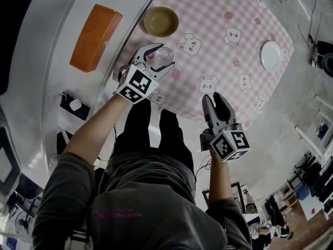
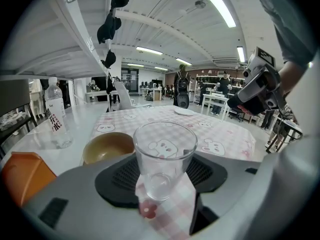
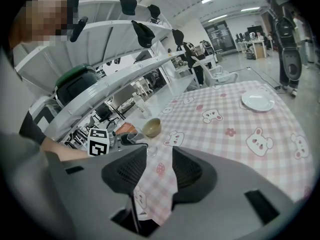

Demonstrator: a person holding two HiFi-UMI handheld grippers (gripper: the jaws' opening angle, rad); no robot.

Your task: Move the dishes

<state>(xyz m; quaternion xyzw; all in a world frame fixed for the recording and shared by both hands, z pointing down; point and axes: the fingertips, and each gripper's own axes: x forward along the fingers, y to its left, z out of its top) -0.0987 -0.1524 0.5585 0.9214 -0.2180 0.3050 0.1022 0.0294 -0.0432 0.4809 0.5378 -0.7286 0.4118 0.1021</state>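
Note:
A clear drinking glass (image 1: 163,55) stands on the pink checked tablecloth (image 1: 223,66) near its left edge, and my left gripper (image 1: 161,57) is shut on it. In the left gripper view the glass (image 2: 164,159) sits upright between both pads. A brown bowl (image 1: 161,21) lies just beyond it, empty. A small white plate (image 1: 271,54) rests at the far right of the cloth. My right gripper (image 1: 218,100) hovers over the cloth's near edge, open by a narrow gap, with only cloth showing between its pads (image 3: 125,170).
An orange box (image 1: 95,37) and a black object (image 1: 74,104) lie on the white counter (image 1: 47,61) to the left. A water bottle (image 2: 55,119) stands there too. The table's right edge drops to the floor.

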